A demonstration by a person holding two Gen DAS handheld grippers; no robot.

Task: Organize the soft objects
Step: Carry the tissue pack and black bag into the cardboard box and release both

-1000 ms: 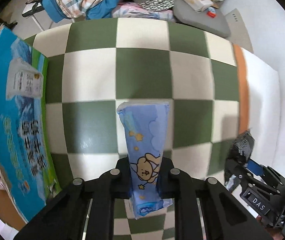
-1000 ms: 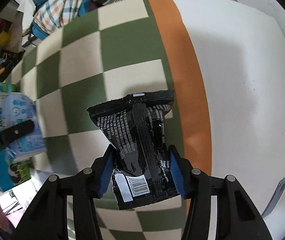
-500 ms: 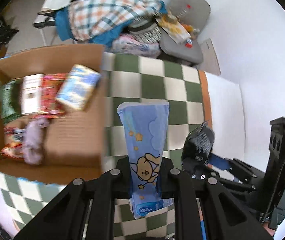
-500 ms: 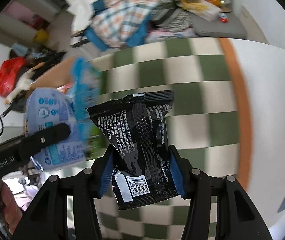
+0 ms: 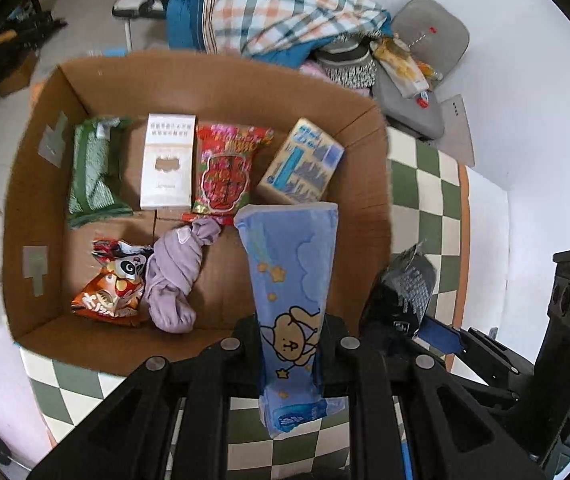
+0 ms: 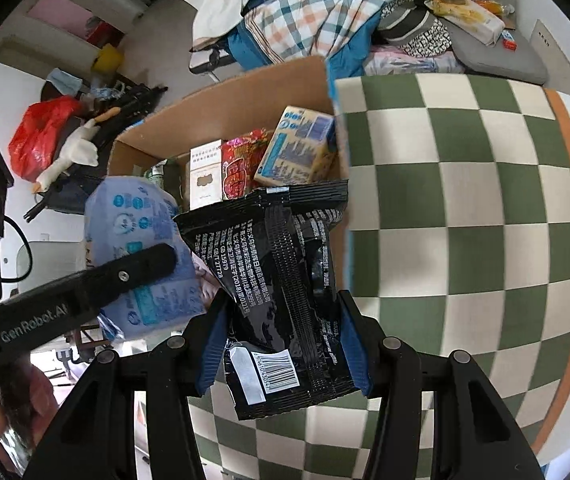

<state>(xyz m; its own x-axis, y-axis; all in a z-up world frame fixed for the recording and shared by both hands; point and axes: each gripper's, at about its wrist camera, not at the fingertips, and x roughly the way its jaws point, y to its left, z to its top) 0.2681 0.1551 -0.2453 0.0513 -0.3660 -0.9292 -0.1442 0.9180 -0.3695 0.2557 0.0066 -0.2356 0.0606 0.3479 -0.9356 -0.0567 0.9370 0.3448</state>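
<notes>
My left gripper is shut on a blue tissue pack with a bear print, held above the near right part of an open cardboard box. My right gripper is shut on a black snack bag, held just right of the box's right wall. The black bag also shows in the left wrist view, and the blue pack in the right wrist view. In the box lie a green pack, a white carton, a red bag, a yellow-blue pack, an orange snack bag and a purple cloth.
The box stands on a green and white checkered mat with an orange border. Behind it lie a plaid blanket, a grey cushion and clothes. A red plastic bag and clutter sit on the floor at left.
Both grippers rose and swung left with their packs: the view went from the checkered mat beside the box to looking down into the open box. Both grips are unchanged.
</notes>
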